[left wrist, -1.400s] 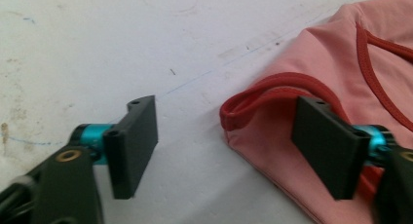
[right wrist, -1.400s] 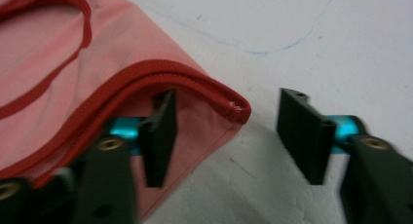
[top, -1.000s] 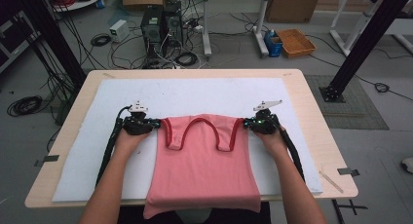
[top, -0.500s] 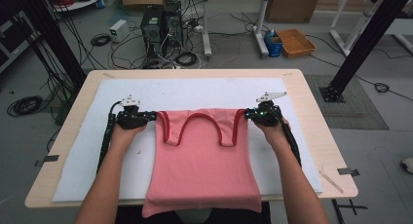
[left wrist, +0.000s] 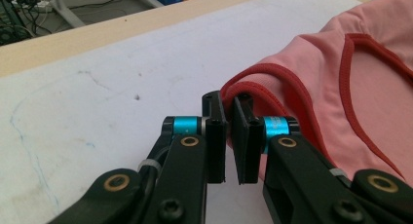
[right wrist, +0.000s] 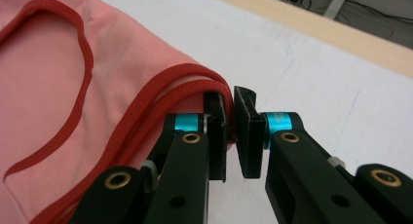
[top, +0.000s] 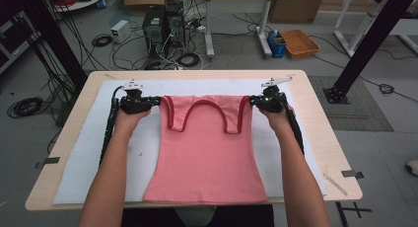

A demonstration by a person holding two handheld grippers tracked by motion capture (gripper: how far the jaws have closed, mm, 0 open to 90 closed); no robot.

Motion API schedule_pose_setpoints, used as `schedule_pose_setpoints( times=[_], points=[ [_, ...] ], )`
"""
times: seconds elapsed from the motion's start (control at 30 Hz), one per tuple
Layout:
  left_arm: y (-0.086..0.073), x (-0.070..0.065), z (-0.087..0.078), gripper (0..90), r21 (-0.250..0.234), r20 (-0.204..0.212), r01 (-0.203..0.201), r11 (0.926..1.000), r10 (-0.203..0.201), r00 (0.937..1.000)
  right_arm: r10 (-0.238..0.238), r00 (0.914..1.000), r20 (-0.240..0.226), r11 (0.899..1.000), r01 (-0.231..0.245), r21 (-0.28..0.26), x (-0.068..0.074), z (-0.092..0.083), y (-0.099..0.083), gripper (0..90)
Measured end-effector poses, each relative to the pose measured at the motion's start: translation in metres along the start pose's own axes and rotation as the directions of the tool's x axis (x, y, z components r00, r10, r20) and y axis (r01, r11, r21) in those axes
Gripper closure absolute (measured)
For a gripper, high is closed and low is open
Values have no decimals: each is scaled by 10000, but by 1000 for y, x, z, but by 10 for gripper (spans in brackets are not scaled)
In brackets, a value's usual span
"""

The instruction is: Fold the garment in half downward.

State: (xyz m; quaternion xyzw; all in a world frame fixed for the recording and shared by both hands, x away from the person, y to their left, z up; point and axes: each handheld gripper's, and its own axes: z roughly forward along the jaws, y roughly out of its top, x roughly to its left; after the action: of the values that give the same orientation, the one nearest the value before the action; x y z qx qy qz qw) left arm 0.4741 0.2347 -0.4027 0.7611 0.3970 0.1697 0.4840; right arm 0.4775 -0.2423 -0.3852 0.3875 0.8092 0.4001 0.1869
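A pink tank top [top: 207, 153] with dark red trim is stretched between my two grippers, its hem lying toward the table's near edge. My left gripper [top: 158, 101] is shut on the red-edged left shoulder strap [left wrist: 243, 90], whose folded edge sits pinched between the jaws of my left gripper [left wrist: 229, 107]. My right gripper [top: 251, 101] is shut on the right shoulder strap [right wrist: 195, 85], with the red trim caught at the tips of my right gripper [right wrist: 229, 104]. The top part of the tank top [left wrist: 370, 78] is lifted off the white mat [top: 138, 138].
The white mat covers a wooden table [top: 320, 138]. Beyond the table's far edge stand computer towers [top: 165, 22], tangled cables [top: 182, 56] and an orange tray [top: 299, 42] on the floor. Black frame posts [top: 374, 44] rise at the right.
Both hands have moved away from the person toward the far edge and risen, drawing the tank top's shoulders up and farther apart. The garment is now pulled tauter and straighter.
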Motion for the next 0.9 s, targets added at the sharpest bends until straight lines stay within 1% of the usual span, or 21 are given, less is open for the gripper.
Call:
schedule_pose_setpoints(
  times=[0.03,0.07,0.1,0.13,0.17,0.23,0.3,0.33,0.4,0.5,0.53,0.57,0.67,0.73,0.8,0.87,0.9],
  points=[
    [2,2,1,846,-145,-54,-19,9999,18,10000,40,10000,40,9999,-39,-116,-1,1,3,843],
    [4,4,1,845,-305,-49,108,9995,-109,9999,95,9999,37,9998,-95,-167,-3,2,7,843],
    [6,6,2,845,-234,-35,127,9996,-128,9999,99,9999,52,9998,-97,-199,-5,3,10,842],
    [9,8,4,845,-181,-97,77,9998,-79,9999,138,9999,48,9996,-136,-235,-6,5,12,842],
    [11,9,5,845,-149,-73,42,9999,-43,10000,112,9999,38,9995,-111,-292,-7,7,14,842],
    [14,11,6,845,-368,-59,37,9993,-39,10000,125,9998,154,9992,-119,-380,-9,9,15,843],
    [14,13,7,845,-650,-5,234,9976,-235,9997,350,9993,142,9989,-345,-331,-14,11,14,842],
    [14,14,8,844,-582,70,267,9979,-264,9996,387,9991,176,9987,-380,-337,-16,12,14,842],
    [13,16,10,844,-447,37,322,9985,-321,9995,478,9987,184,9979,-469,-451,-19,12,14,842],
    [17,17,10,844,-717,164,491,9962,-481,9987,417,9990,185,9976,-406,-561,-19,11,19,842],
    [17,16,10,843,-793,222,479,9957,-463,9987,346,9992,189,9974,-334,-635,-18,11,21,842],
    [18,16,9,843,-709,238,368,9968,-352,9991,357,9992,184,9971,-344,-683,-17,11,21,842],
    [15,13,6,841,-369,255,28,9993,-19,9997,281,9995,116,9983,-275,-505,-14,11,19,842],
    [11,13,3,840,-411,306,46,9991,-34,9995,254,9996,120,9984,-248,-500,-14,11,15,842],
    [7,11,3,839,-251,373,-71,9997,81,9993,301,9995,2,9981,-301,-546,-13,9,11,842],
    [2,8,1,839,-389,432,-165,9991,182,9989,266,9996,-48,9982,-268,-542,-11,8,6,842],
    [0,7,1,839,-486,498,-90,9988,114,9987,196,9998,-39,9986,-197,-492,-11,7,3,842]
  ],
)
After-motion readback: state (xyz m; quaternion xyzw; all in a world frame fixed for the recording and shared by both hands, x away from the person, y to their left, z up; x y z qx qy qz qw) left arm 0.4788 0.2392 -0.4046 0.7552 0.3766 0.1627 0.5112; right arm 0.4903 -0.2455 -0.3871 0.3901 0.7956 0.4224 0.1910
